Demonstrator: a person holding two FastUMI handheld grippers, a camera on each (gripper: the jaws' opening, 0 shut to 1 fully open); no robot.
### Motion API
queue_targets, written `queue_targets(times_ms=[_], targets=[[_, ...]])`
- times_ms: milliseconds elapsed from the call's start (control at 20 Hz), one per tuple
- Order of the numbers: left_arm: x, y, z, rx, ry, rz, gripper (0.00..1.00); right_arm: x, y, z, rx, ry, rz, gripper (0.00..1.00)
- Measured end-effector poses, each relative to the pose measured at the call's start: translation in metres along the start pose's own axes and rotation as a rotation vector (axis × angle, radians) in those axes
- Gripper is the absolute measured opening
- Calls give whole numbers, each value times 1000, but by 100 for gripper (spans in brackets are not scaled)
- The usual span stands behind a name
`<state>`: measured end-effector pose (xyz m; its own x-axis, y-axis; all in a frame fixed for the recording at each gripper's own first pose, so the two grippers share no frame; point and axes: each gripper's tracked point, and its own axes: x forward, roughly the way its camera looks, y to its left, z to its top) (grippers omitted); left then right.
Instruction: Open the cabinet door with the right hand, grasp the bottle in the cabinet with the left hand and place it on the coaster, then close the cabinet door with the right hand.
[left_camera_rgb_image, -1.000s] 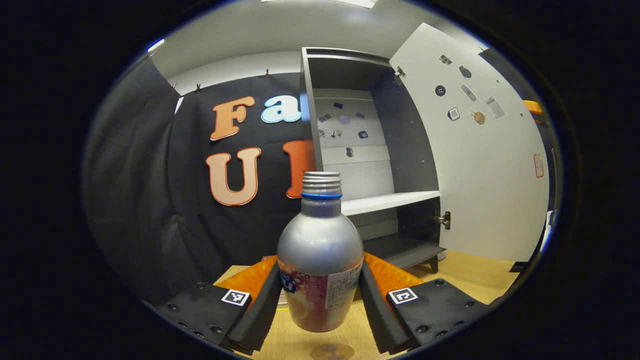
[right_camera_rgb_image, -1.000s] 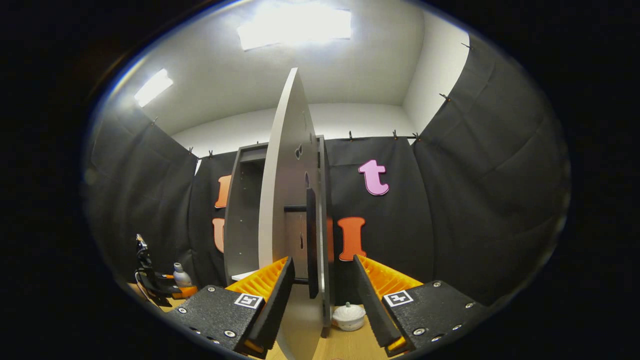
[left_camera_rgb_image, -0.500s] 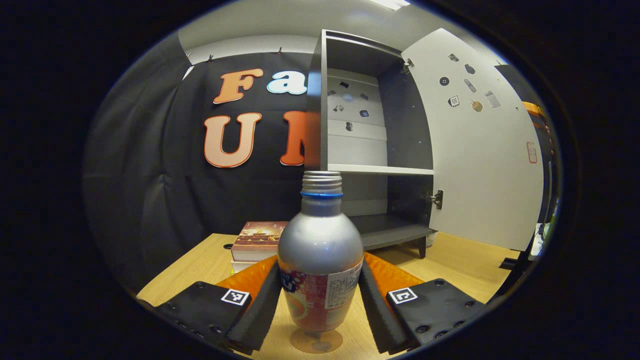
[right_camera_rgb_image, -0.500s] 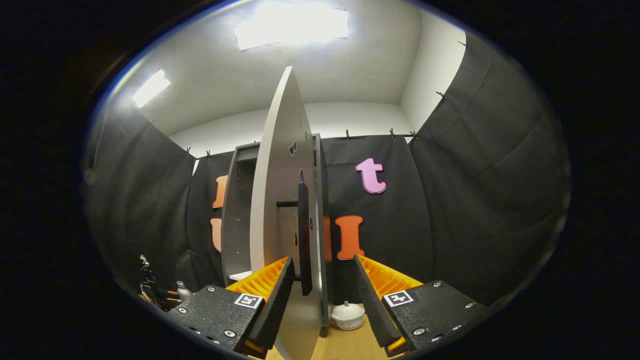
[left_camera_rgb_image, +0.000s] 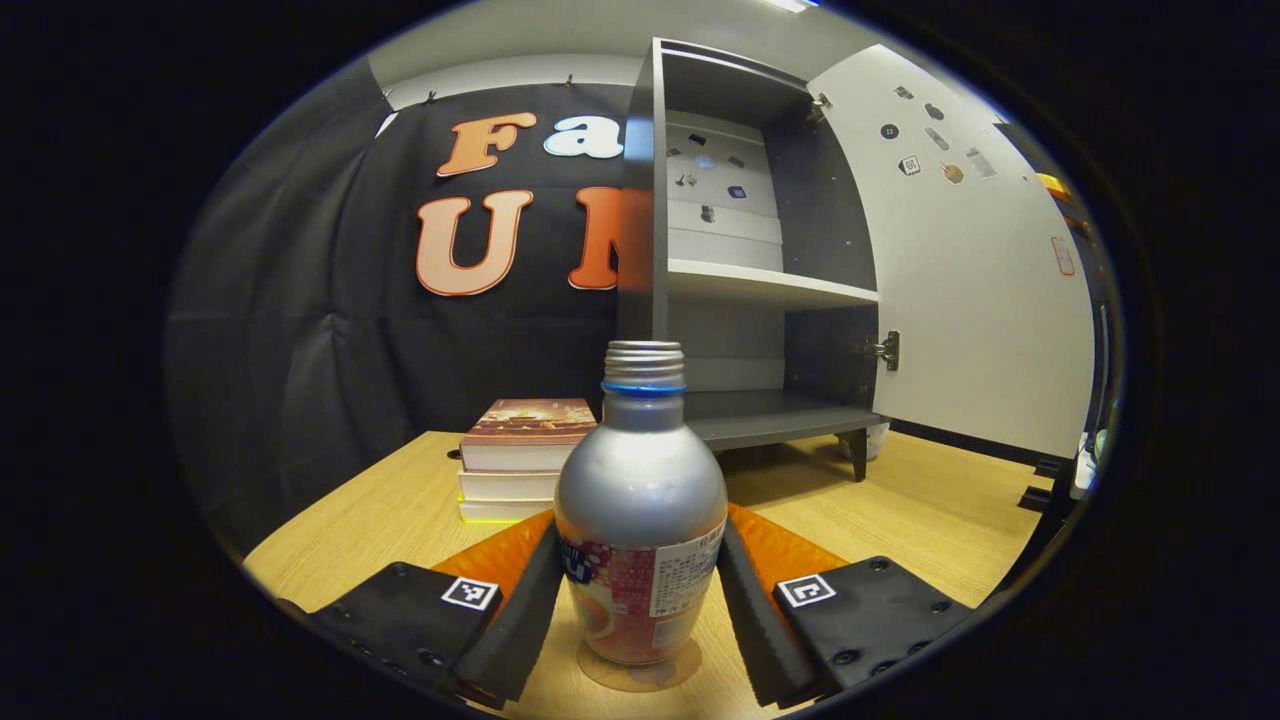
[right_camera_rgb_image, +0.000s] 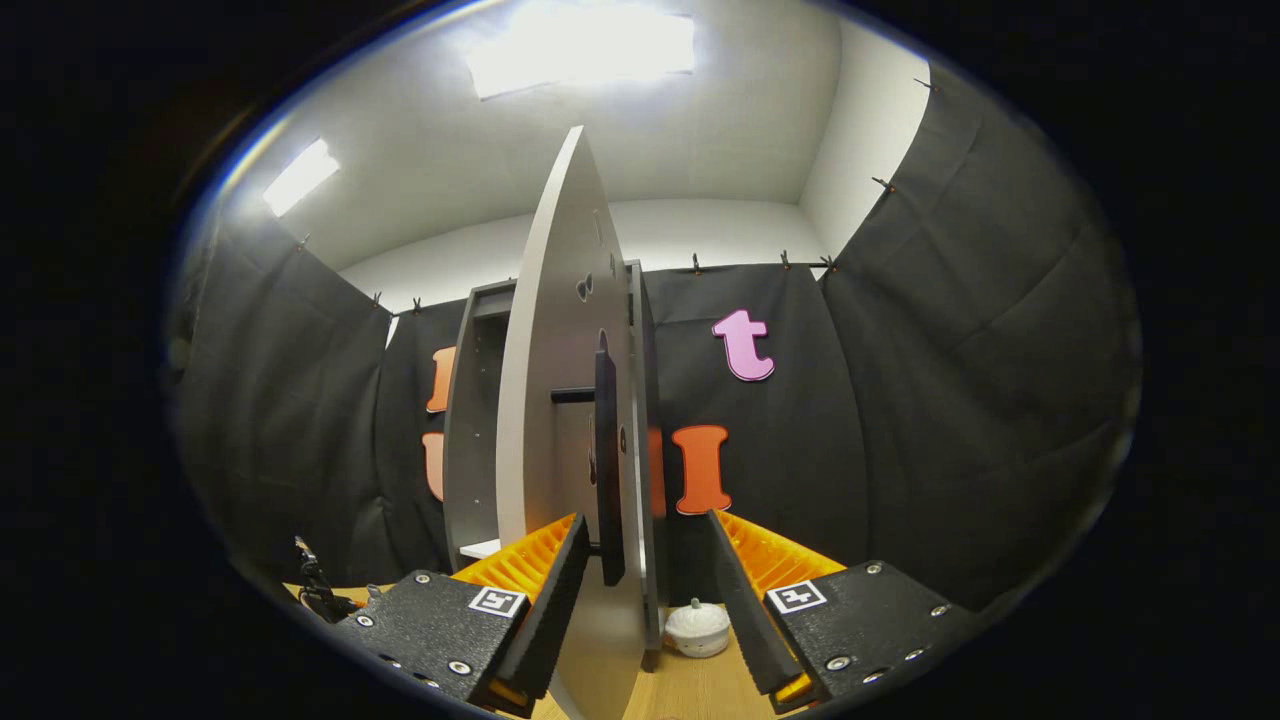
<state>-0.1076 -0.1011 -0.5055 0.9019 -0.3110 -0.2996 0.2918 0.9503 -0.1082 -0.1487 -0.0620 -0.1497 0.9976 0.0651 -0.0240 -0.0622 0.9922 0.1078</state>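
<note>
From the left gripper view, the left gripper (left_camera_rgb_image: 640, 600) has its two fingers pressed against the lower sides of the bottle (left_camera_rgb_image: 640, 520), which stands upright on the round coaster (left_camera_rgb_image: 640, 668) on the wooden table (left_camera_rgb_image: 920, 520). Whether its base fully bears on the coaster I cannot tell, but it looks set down. It is a capless metal bottle with a smooth, rounded shoulder and a printed label, so I'd judge it light, stiff and a bit slippery. The straight labelled part, where the fingers sit now, is the sensible place to hold it. With the mouth open it should stay upright. Behind it, a stack of books (left_camera_rgb_image: 520, 455) lies near on the left, and the cabinet (left_camera_rgb_image: 750, 290) stands open with its shelves bare. Its door (left_camera_rgb_image: 980, 280) is swung wide to the right. Nothing crowds the coaster.

From the right gripper view, the right gripper (right_camera_rgb_image: 640, 600) has its jaws wide apart, with the door's edge and its dark handle (right_camera_rgb_image: 607, 470) standing between them, not clamped. A small white lidded pot (right_camera_rgb_image: 698, 630) sits on the table by the cabinet's foot. It is low, but worth minding when the door swings back.
</note>
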Motion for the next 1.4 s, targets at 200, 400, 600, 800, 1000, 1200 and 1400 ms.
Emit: queue_targets(times_ms=[200,400,600,800,1000,1200,1400], targets=[[1,0,-13,16,10,12,86,0,-2,0,11,-1,-3,74],[2,0,-20,10,7,21,88,0,-3,2,19,0,-6,74],[0,-1,-29,-8,5,16,88,1,-2,2,17,-2,-5,73],[-1,2,-32,-1,-1,25,86,1,2,1,15,-2,1,74],[-1,3,-38,10,18,34,89,1,3,4,16,-4,5,73],[-4,6,-34,16,18,48,89,-1,2,6,20,-11,4,73],[-9,6,-20,12,8,56,89,-2,3,9,23,-16,6,73]])
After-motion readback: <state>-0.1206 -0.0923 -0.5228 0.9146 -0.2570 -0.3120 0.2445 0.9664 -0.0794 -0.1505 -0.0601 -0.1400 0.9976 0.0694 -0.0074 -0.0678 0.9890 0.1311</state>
